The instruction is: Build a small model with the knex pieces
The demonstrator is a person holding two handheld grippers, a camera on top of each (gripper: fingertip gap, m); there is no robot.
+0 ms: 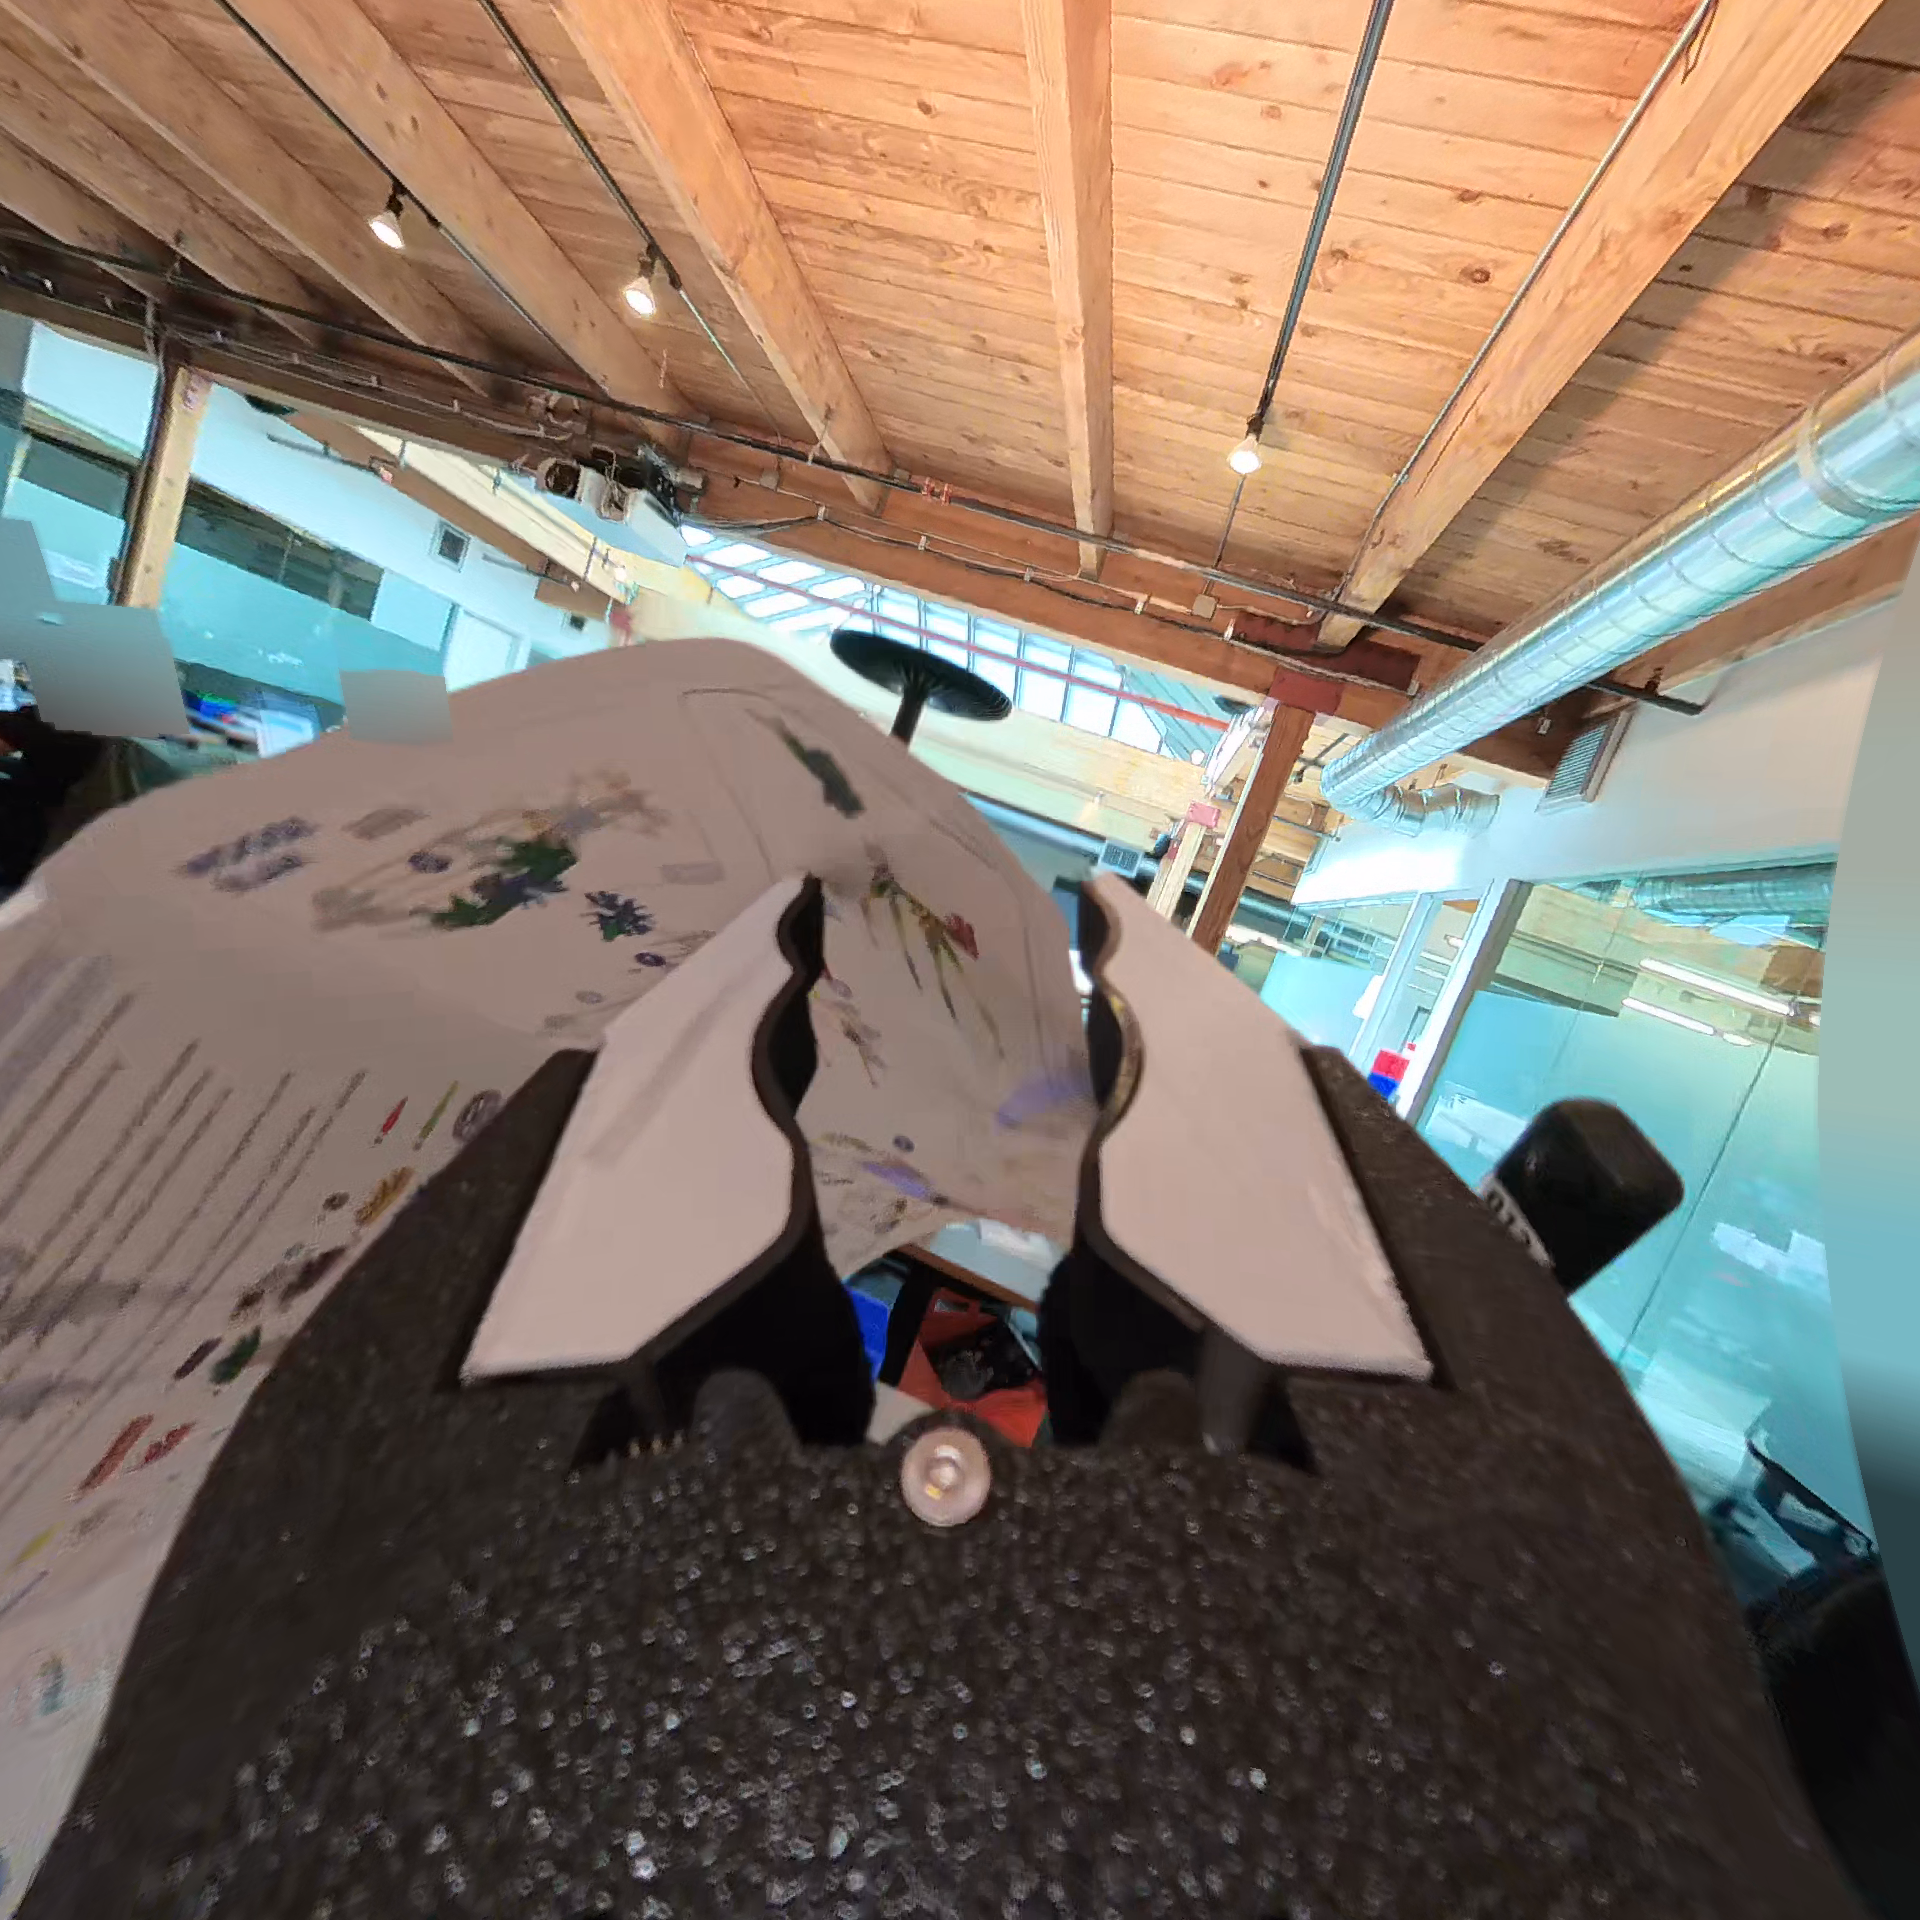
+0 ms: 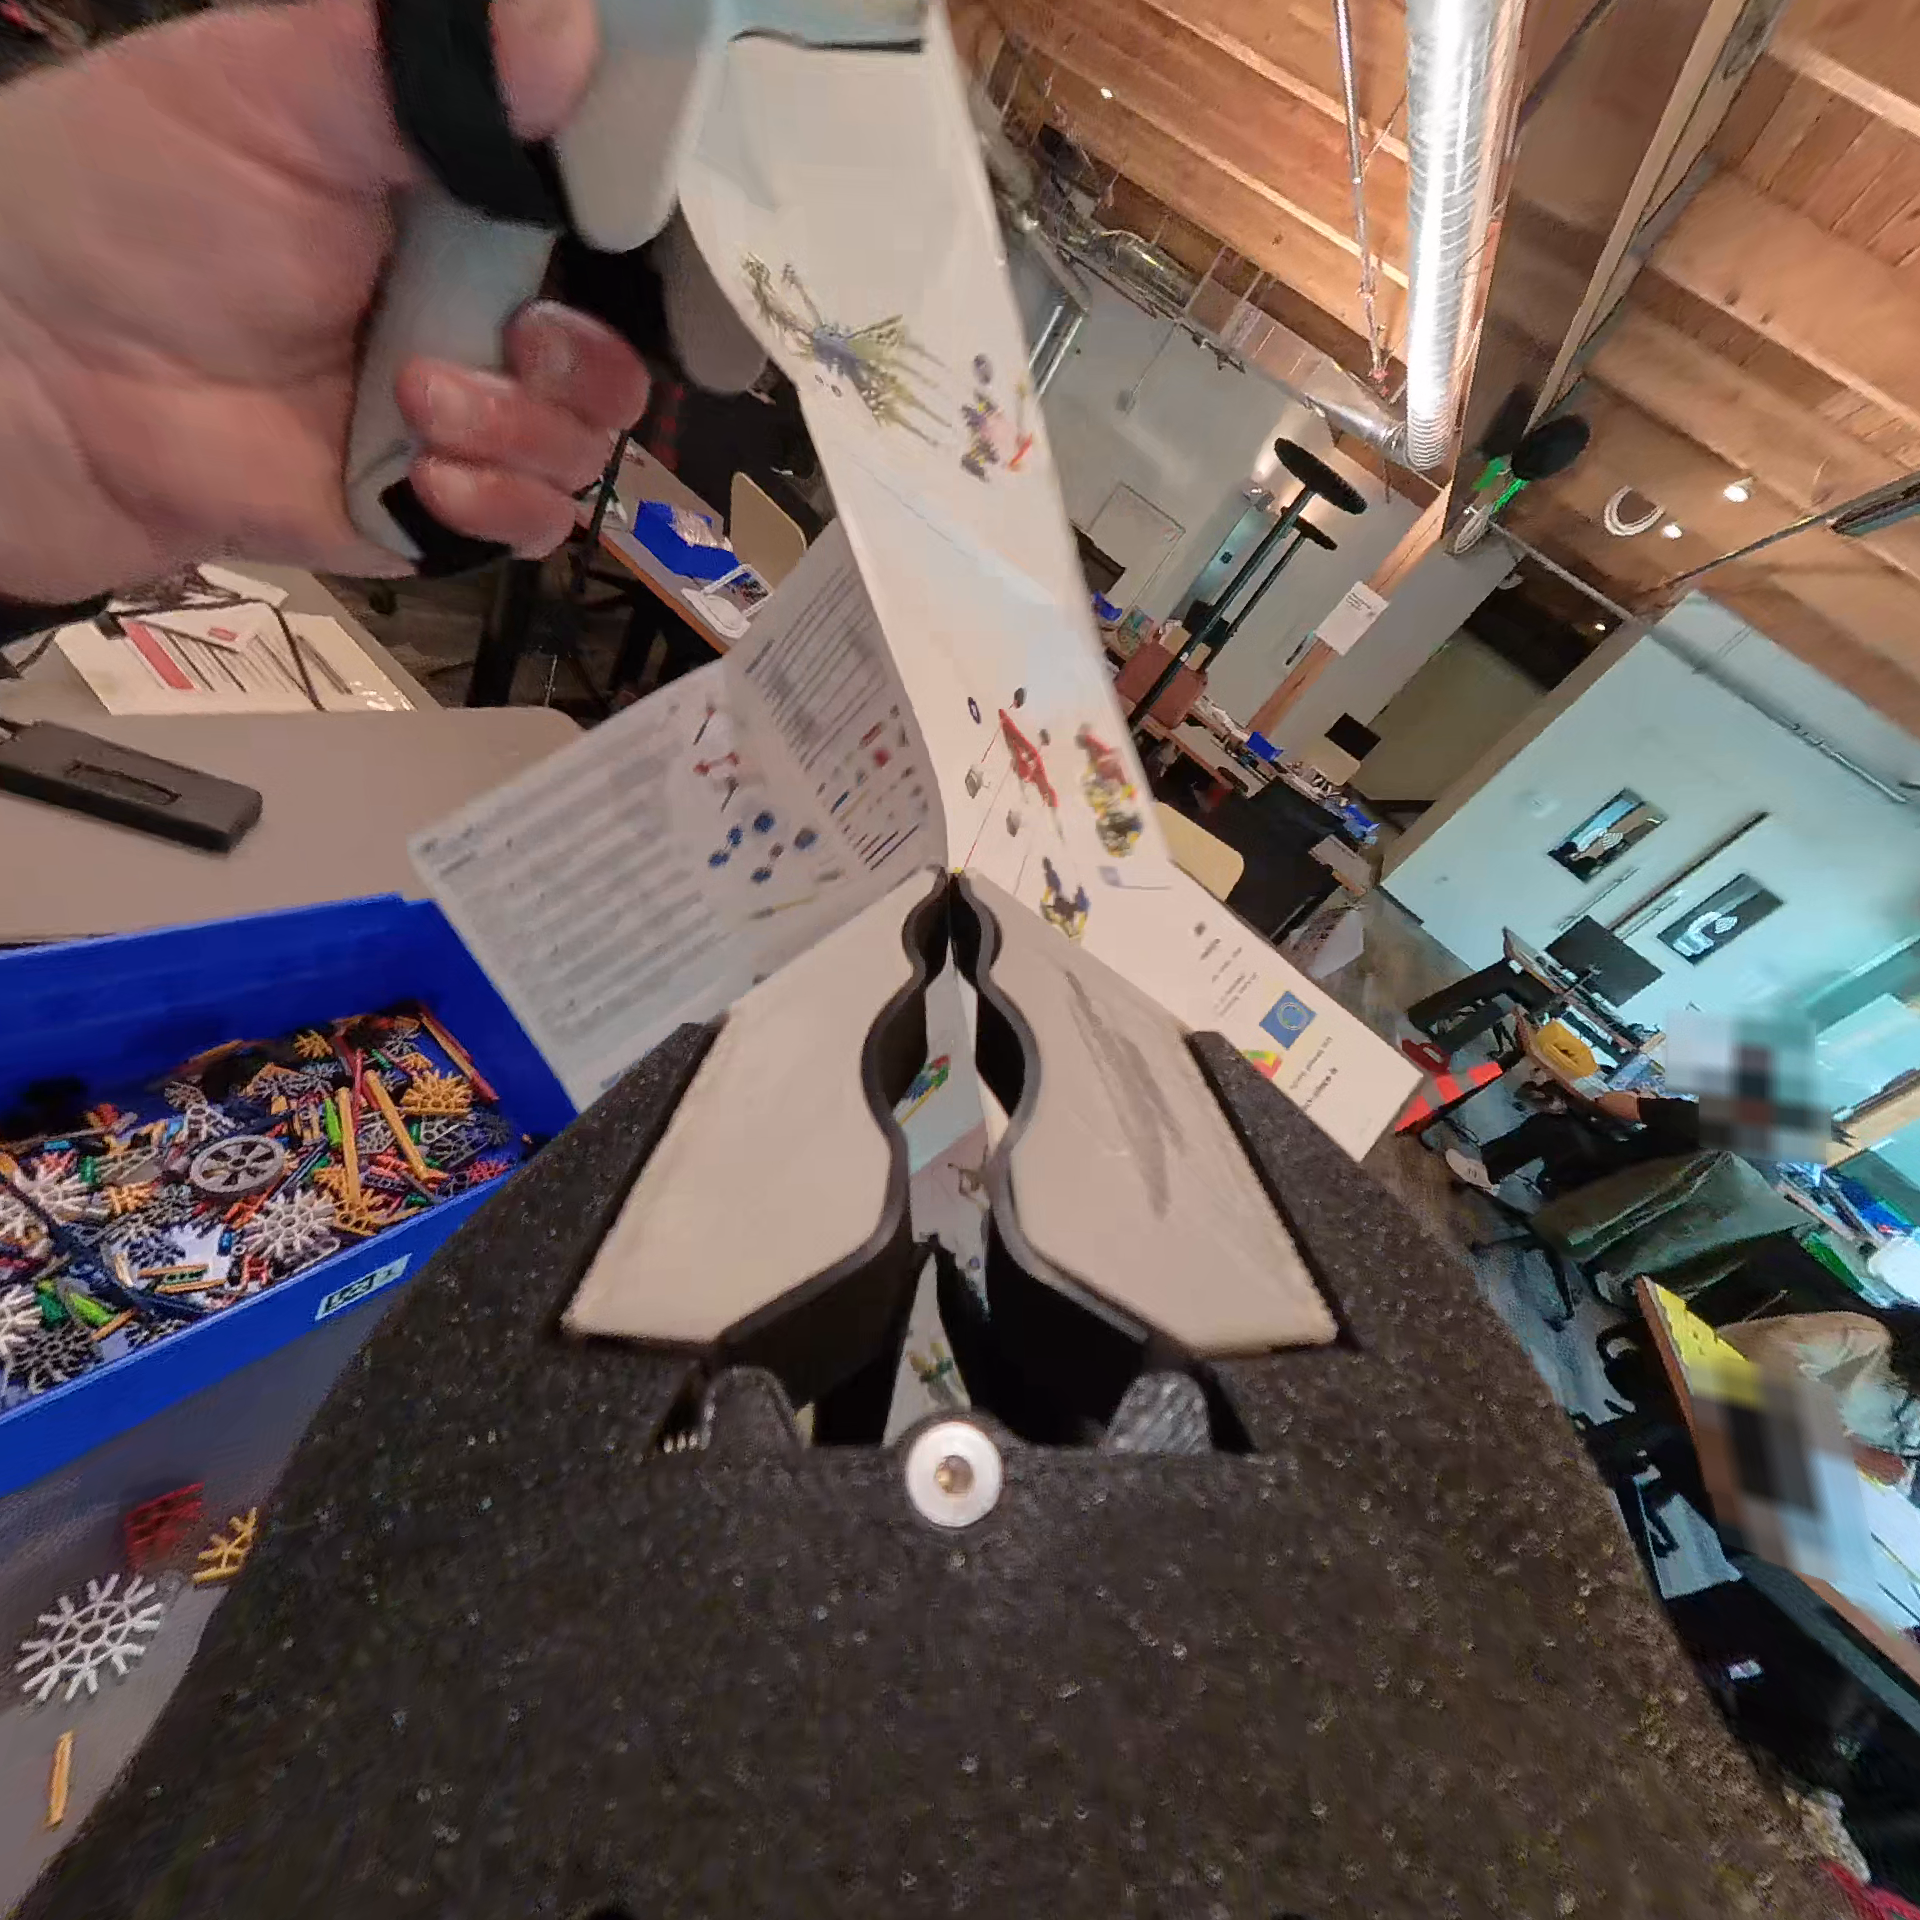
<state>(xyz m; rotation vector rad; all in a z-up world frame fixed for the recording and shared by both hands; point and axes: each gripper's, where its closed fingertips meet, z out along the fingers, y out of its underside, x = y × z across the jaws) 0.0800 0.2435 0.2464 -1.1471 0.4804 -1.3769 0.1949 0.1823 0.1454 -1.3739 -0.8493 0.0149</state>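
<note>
Wooden-beam workshop behind; grey table (image 2: pixel 312 790) at 9 o'clock carries a blue bin (image 2: pixel 260 966) of construction-toy pieces. Instruction sheet (image 2: pixel 935 582) hangs mid-air: right gripper (image 2: pixel 951 883) pinches its lower edge, left gripper (image 1: pixel 945 894) spread apart beside its curling edge.

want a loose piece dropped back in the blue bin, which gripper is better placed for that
Left, probably. The right gripper is shut on the booklet, jaws pinching its fold. The left gripper is open with only a page between its jaws, though it points toward the ceiling, away from the bin.
</note>
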